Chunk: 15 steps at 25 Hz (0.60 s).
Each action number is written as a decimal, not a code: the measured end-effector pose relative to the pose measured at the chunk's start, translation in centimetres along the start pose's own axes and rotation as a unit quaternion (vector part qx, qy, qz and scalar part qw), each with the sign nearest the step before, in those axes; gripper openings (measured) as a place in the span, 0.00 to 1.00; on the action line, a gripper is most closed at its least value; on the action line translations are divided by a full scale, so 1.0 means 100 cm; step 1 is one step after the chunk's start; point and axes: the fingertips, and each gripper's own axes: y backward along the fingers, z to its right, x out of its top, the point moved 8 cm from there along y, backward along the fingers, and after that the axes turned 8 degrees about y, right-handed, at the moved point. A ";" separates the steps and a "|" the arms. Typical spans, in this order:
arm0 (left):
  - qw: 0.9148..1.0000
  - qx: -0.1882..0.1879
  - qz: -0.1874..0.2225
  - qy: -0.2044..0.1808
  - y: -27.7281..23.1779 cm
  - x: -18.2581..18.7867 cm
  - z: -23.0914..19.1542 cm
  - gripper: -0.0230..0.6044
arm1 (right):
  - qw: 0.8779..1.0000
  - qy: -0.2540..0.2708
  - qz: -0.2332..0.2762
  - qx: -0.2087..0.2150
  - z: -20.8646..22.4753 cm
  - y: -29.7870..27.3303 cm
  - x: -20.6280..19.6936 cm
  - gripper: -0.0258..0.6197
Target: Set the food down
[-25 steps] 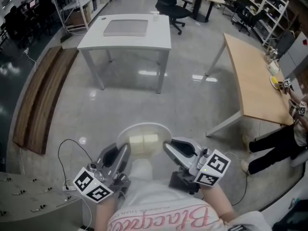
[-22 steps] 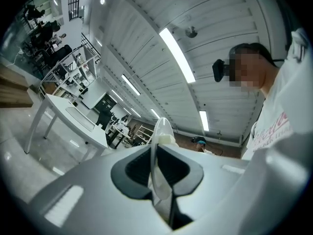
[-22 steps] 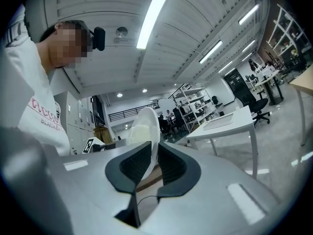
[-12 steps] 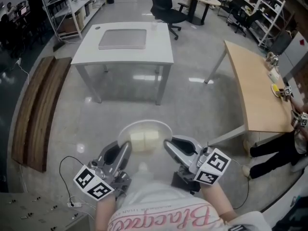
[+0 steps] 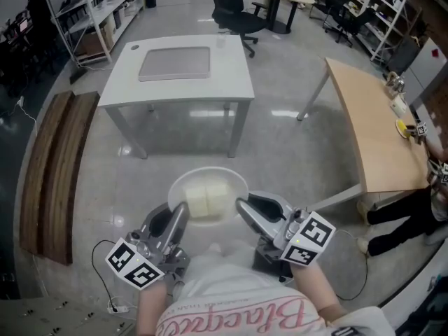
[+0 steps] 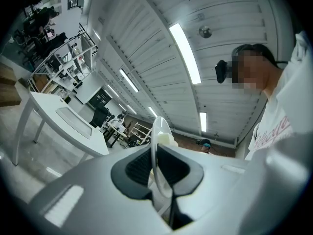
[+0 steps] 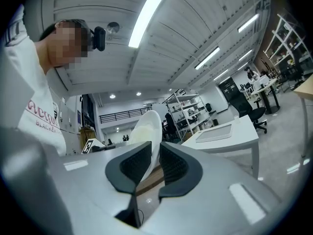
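A white plate [image 5: 183,183] carries pale yellow food blocks [image 5: 208,199] and hangs above the grey floor, close in front of me. My left gripper [image 5: 179,213] is shut on the plate's left rim, my right gripper [image 5: 242,208] on its right rim. In the left gripper view the plate [image 6: 158,127] stands edge-on between the jaws of that gripper [image 6: 156,169], with the food [image 6: 169,140] just behind them. The right gripper view shows the plate [image 7: 148,125] pinched in that gripper [image 7: 155,163] the same way.
A white table [image 5: 231,75] with a grey mat [image 5: 175,63] stands ahead. At the right is a wooden table [image 5: 367,128] with small items and a seated person [image 5: 406,212]. A wooden bench [image 5: 49,163] runs along the left; an office chair [image 5: 231,9] stands beyond.
The white table and floor have slid down and closer in the head view as I moved forward. Both grippers still hold the plate the same way.
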 end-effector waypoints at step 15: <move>0.999 0.026 0.002 0.034 -0.017 0.005 -0.033 0.08 | 1.000 -0.010 -0.022 0.009 0.031 -0.027 -0.004 0.10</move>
